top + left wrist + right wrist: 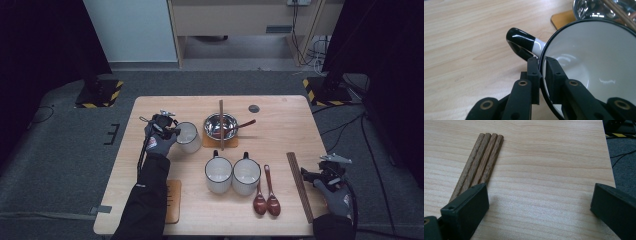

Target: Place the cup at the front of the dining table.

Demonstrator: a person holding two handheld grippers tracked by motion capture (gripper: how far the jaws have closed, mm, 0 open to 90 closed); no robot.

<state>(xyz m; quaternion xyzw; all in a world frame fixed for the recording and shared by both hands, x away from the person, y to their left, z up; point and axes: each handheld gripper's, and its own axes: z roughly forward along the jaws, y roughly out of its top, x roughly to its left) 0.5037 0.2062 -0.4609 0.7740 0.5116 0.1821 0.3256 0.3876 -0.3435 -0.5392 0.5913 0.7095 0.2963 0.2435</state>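
Scene: a person worked two hand-held grippers over a wooden counter laid with cups, spoons, a bowl and chopsticks.

Left gripper: its jaws were clenched on the rim of a white mug, one jaw outside the wall and one inside, just beside the black-tipped handle.

Mug's place: toward the far left of the counter, just left of the steel bowl on its wooden coaster; from above I could not tell whether it rested on the counter or hung just clear.

Right gripper: jaws released and wide apart, nothing between them, resting near the right edge beside a bundle of chopsticks.

Handling: the mug looked like enamel, so probably light, stiff and glossy; a pinch on the thin rim could slip or let the mug swing. The handle or a deeper bite on the wall seemed the surer hold.

Open room: bare wood lay left and in front of the mug, up to the left edge.

Crowding: the bowl with its spoon and an upright stick stood close on the right; two more mugs and two spoons sat nearer the person.

Risk: a swing rightward could knock the bowl.
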